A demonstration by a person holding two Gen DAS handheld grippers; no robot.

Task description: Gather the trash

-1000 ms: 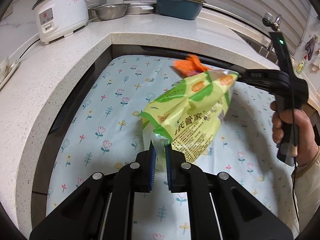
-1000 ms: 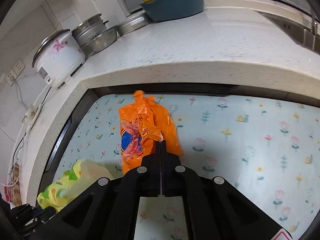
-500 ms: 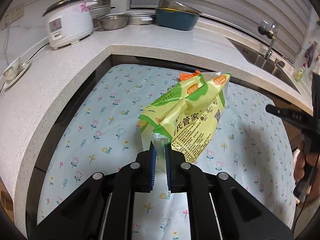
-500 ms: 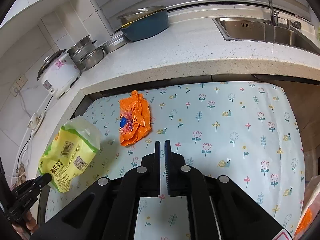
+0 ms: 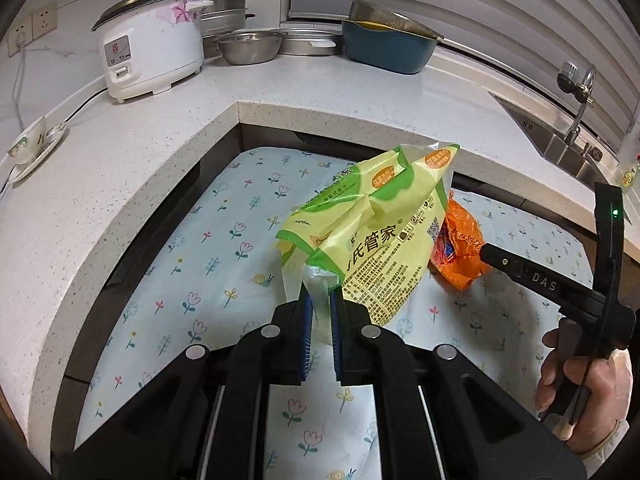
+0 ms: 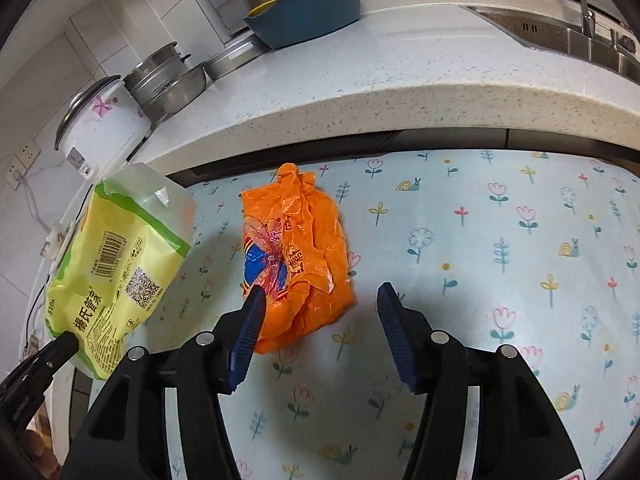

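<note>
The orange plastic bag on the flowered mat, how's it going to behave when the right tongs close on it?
The orange plastic bag is crumpled and lies flat, so it will probably be floppy and sag. It looks empty, likely very light. The open right tongs may catch only a thin fold, and the film could slip or slide on the flowered mat.

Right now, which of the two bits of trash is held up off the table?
The yellow-green bag: the left tool pinches its clear edge. The orange wrapper lies flat on the flowered cloth, before the open right tool.
</note>
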